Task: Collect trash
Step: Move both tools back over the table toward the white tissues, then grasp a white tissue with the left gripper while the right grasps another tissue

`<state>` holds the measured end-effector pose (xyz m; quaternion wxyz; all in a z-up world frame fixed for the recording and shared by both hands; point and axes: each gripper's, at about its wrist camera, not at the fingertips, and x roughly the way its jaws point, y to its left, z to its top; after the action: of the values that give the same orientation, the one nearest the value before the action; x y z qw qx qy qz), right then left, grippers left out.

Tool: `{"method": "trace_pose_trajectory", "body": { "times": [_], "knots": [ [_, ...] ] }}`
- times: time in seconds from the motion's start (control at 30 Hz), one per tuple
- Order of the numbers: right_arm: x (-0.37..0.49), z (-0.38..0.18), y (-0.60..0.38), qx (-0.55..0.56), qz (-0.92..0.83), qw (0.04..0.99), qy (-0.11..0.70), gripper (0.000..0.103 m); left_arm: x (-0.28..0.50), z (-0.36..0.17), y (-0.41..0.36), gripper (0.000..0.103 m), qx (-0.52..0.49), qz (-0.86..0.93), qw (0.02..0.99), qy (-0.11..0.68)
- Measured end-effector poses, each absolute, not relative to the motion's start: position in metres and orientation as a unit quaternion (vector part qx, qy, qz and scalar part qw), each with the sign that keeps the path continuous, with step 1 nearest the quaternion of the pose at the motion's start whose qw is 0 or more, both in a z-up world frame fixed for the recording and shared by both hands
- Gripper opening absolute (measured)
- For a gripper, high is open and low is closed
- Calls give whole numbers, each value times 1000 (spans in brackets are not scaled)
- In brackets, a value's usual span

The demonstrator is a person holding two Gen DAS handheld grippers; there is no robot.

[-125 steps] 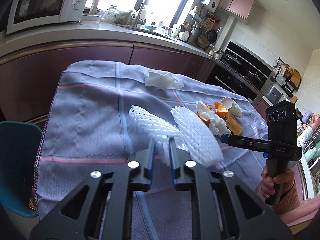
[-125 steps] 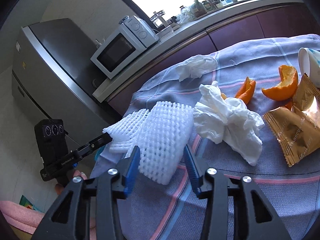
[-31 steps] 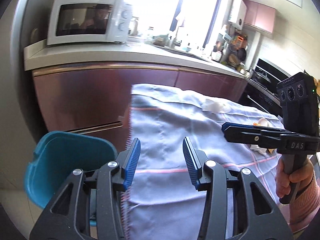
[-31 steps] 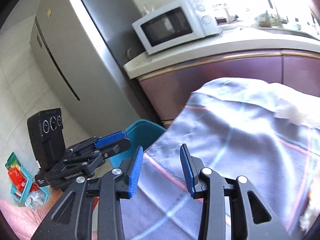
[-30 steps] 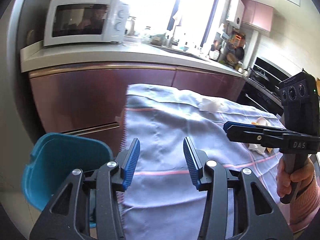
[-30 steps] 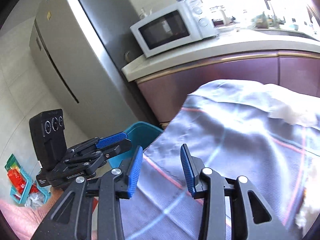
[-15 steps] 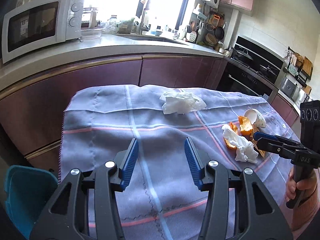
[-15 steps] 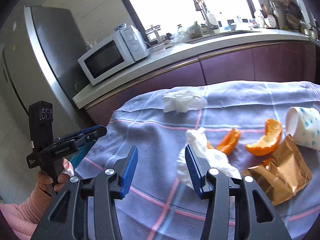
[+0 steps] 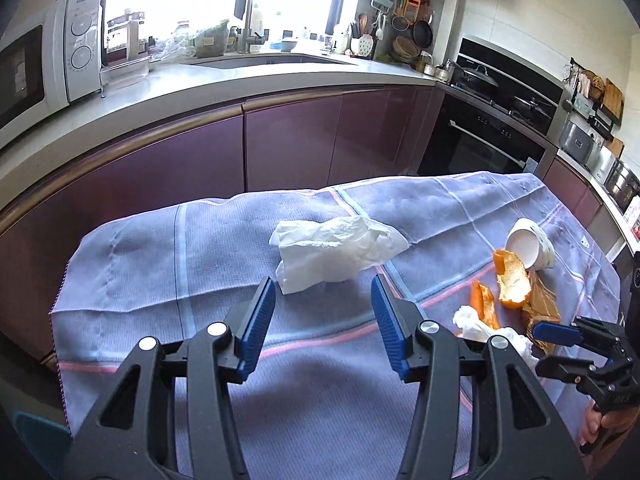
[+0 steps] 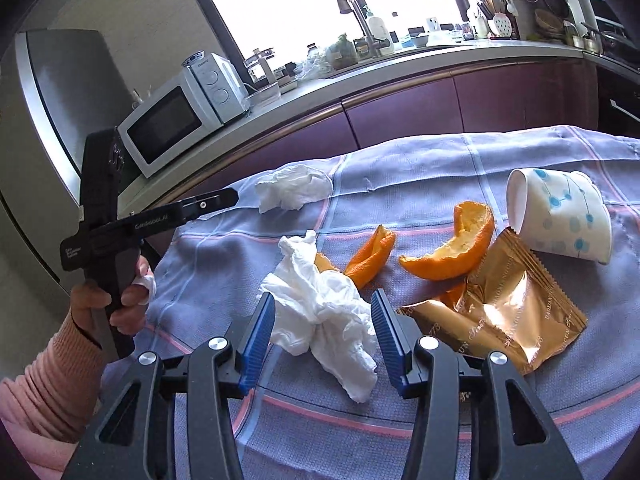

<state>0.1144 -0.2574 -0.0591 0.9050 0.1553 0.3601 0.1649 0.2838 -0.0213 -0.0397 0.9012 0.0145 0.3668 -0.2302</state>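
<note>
Right wrist view: the right gripper (image 10: 323, 330) stands apart and empty, its blue pads either side of the crumpled white tissue (image 10: 320, 312) without pressing it. Just right of that tissue lie curled orange peels (image 10: 452, 244), a gold foil wrapper (image 10: 508, 316) and a tipped spotted paper cup (image 10: 560, 216). Beyond it, the left gripper (image 9: 323, 320), jaws opening and empty, faces a second white tissue wad (image 9: 332, 254). Both wads look light and soft; pinching the bunched middle should hold.

On the cloth-covered bench (image 10: 400, 432) lie two crumpled white tissues (image 10: 320, 316) (image 10: 294, 192), three pieces of orange peel (image 10: 456, 246) (image 10: 370, 254) (image 10: 325, 263), one gold snack wrapper (image 10: 508, 312) and one tipped paper cup (image 10: 560, 216), with two sets of tongs (image 10: 323, 340) (image 9: 323, 326) over them.
</note>
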Motion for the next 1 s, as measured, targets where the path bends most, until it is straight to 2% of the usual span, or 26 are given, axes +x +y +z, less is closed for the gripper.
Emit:
{"method": "trace_pose_trajectory", "body": {
  "times": [0.47, 0.53, 0.77, 0.93, 1.0],
  "knots": [
    [119, -65, -253, 151, 179, 899, 369, 48, 337, -68, -53, 53, 21, -227, 880, 416],
    [121, -65, -251, 150, 179, 899, 371, 48, 339, -72, -56, 50, 21, -229, 878, 421],
    [124, -66, -249, 144, 183, 897, 377, 47, 338, -78, -61, 22, 10, -243, 869, 431],
    [124, -68, -247, 141, 186, 895, 381, 41, 325, -69, -60, 12, 15, -248, 873, 420],
    [123, -68, -246, 140, 187, 894, 383, 35, 319, -64, -58, 10, 13, -251, 875, 415]
  ]
}}
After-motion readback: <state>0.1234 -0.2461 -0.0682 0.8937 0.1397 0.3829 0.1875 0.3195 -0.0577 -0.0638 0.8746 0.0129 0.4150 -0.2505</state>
